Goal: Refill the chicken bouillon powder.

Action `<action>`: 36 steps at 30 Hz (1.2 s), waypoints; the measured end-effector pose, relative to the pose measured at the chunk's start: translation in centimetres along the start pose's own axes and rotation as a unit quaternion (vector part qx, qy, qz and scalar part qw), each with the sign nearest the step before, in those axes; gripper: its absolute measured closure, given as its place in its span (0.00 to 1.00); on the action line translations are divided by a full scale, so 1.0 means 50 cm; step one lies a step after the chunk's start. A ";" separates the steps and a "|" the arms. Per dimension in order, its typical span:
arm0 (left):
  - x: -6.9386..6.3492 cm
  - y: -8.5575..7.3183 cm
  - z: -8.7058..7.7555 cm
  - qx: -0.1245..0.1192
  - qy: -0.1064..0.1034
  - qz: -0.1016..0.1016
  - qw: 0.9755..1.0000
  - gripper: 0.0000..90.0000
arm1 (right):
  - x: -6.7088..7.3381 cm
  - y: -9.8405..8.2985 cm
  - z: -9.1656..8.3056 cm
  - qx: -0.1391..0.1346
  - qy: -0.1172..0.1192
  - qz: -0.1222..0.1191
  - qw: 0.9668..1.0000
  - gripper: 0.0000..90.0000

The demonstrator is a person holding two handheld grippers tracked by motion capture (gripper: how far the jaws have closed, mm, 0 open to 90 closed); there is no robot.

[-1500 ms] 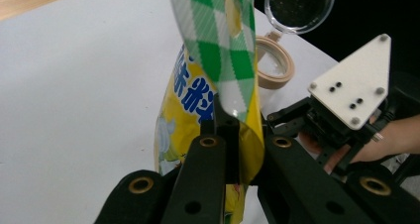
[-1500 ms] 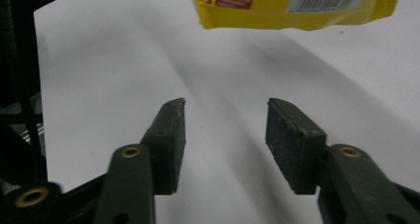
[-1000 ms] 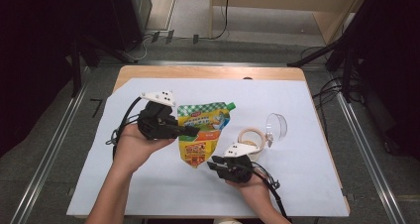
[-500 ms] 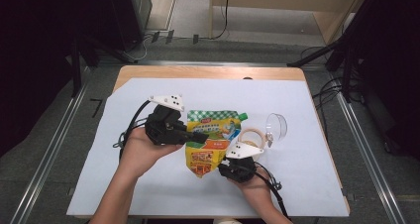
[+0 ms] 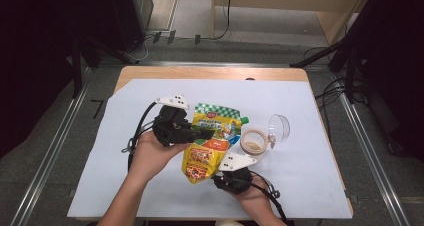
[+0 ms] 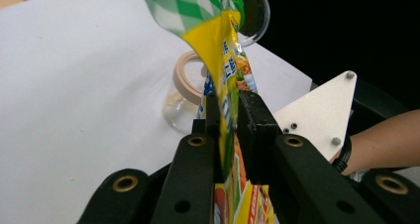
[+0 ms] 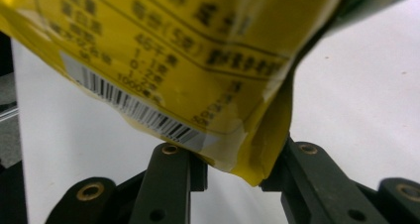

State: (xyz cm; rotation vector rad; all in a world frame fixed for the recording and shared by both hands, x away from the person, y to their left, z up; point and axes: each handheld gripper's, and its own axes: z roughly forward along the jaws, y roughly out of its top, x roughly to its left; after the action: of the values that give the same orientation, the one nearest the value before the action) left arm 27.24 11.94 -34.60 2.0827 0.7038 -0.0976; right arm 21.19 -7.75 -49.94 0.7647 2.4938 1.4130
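A yellow and green spouted pouch (image 5: 212, 136) hangs tilted above the white sheet, its green cap toward the jar. My left gripper (image 5: 207, 132) is shut on its middle from the left. In the left gripper view the pouch (image 6: 228, 50) stands edge-on between the pads of the left gripper (image 6: 228, 110), whose jaws have just been opening slightly. My right gripper (image 5: 212, 175) is shut on the pouch's bottom corner. In the right gripper view that corner of the pouch (image 7: 188, 60) sits between the jaws of the right gripper (image 7: 233, 164).
An open clear jar (image 5: 253, 142) with a tan rim stands just right of the pouch, its clear lid (image 5: 279, 127) lying beside it. The jar (image 6: 185, 85) shows behind the pouch in the left gripper view. The white sheet (image 5: 310, 186) covers the wooden table.
Both hands and the pouch have shifted right, bringing the spout closer to the jar. The right gripper has dropped slightly toward the near edge.
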 end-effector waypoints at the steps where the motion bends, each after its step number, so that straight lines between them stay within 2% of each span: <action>1: 0.000 0.000 0.005 0.002 0.000 0.002 1.000 0.91 | 0.001 0.000 0.000 -0.001 0.001 -0.001 1.000 0.82; 9: -0.002 0.003 0.023 0.000 -0.011 -0.005 1.000 0.85 | 0.016 0.001 -0.008 -0.003 0.014 0.003 1.000 0.81; 17: -0.008 0.004 0.041 0.008 -0.006 -0.003 1.000 0.79 | 0.034 0.008 -0.014 -0.012 0.034 0.001 0.999 0.81; 23: -0.008 0.001 0.056 0.017 0.006 -0.007 1.000 0.74 | 0.043 0.014 -0.017 -0.018 0.051 0.004 0.999 0.81; 28: -0.014 0.001 0.068 0.024 0.010 0.002 1.000 0.72 | 0.049 0.018 -0.019 -0.024 0.060 0.007 0.998 0.80; 36: -0.019 0.000 0.098 0.039 0.014 0.004 0.999 0.66 | 0.048 0.028 -0.025 -0.034 0.074 0.019 0.996 0.76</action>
State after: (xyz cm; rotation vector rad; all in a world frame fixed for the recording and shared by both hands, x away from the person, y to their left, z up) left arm 27.38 7.66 -37.15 2.1645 0.7200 -0.0927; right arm 19.16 -6.90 -47.85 0.7217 2.5354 1.6155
